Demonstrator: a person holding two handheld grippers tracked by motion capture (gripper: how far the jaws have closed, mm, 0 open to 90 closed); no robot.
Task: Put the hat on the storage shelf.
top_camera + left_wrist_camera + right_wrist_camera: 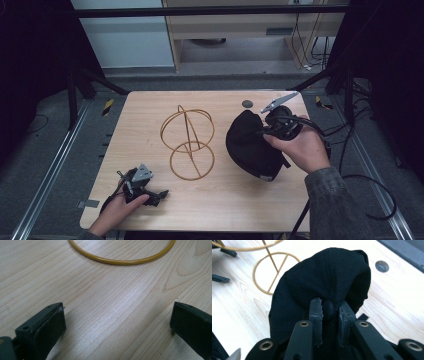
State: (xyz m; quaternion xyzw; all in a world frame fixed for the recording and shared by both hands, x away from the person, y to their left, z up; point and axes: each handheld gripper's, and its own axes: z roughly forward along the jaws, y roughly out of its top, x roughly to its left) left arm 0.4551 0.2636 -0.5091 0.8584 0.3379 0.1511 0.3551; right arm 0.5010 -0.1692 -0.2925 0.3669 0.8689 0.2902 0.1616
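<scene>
A black cap [250,145] lies on the right half of the wooden table [150,120]. My right gripper [270,129] is over its top, and in the right gripper view the jaws are shut on a fold of the black cap [329,277], pinching the fabric between the pads [318,315]. A yellow wire stand [188,142] made of two rings and a rod stands at the table's middle. My left gripper [159,196] rests low near the front left edge, open, with bare wood between its pads [50,325]. Ahead of it lies the yellow wire stand's base ring [120,261].
A small dark round disc [247,103] sits at the far edge of the table. Cables [350,165] trail off the right side. Black frame struts [100,80] stand beyond the far corners.
</scene>
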